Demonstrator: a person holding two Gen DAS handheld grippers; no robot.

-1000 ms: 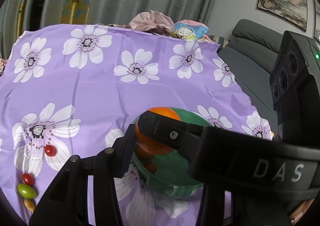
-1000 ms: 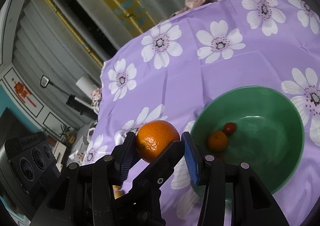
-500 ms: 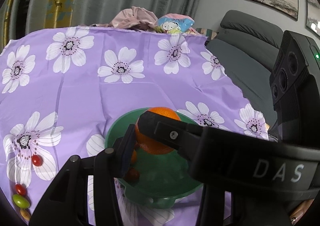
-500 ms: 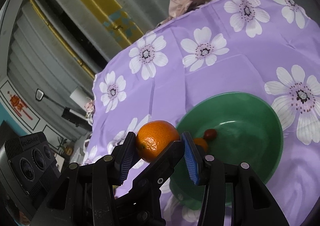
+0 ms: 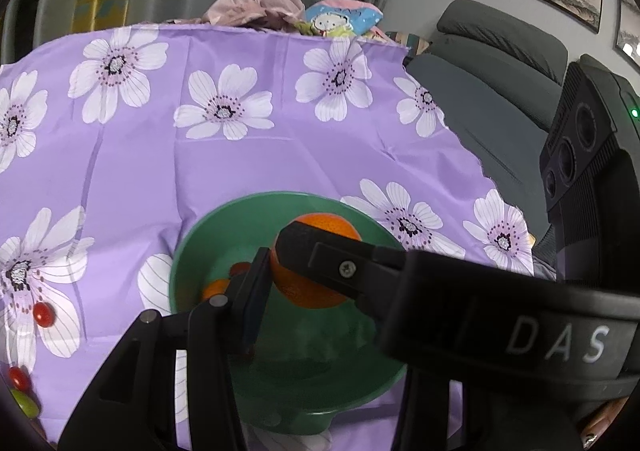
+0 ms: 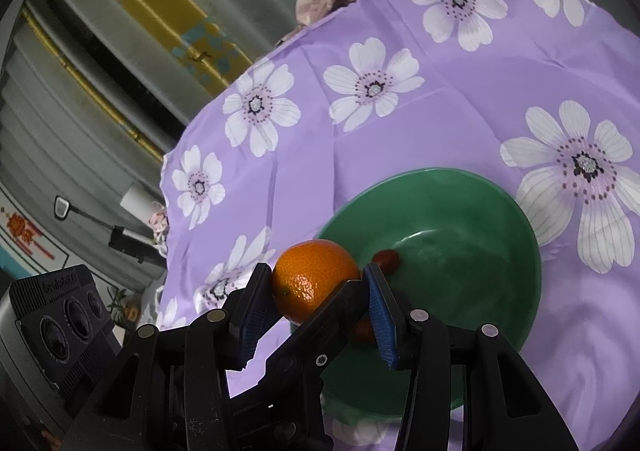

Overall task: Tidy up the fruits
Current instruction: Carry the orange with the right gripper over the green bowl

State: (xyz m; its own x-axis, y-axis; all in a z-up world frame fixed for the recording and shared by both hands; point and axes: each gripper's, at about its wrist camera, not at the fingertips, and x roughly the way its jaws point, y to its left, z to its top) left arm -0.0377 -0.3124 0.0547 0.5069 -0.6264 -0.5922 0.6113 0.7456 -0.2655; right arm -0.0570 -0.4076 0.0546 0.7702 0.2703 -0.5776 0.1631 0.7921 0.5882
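Observation:
A large orange (image 5: 316,263) is held between gripper fingers over the green bowl (image 5: 200,235). In the right wrist view the same orange (image 6: 314,281) sits between my right gripper's (image 6: 316,291) blue-padded fingers, above the near left rim of the bowl (image 6: 500,191). The other gripper's fingers cross in front in both views, so which one clamps the orange in the left wrist view is unclear. My left gripper (image 5: 308,271) stands around the orange. Inside the bowl lie a small orange (image 5: 214,289) and a red cherry tomato (image 6: 386,259).
The bowl sits on a purple flowered tablecloth (image 5: 200,155). Red tomatoes (image 5: 43,314) and a green fruit (image 5: 24,403) lie at the left front. A cloth pile (image 5: 264,7) and a toy sit at the far edge. A grey sofa (image 5: 500,83) stands to the right.
Both grippers have moved with the orange toward the bowl; the orange now hangs over the bowl's inside rather than beside its rim.

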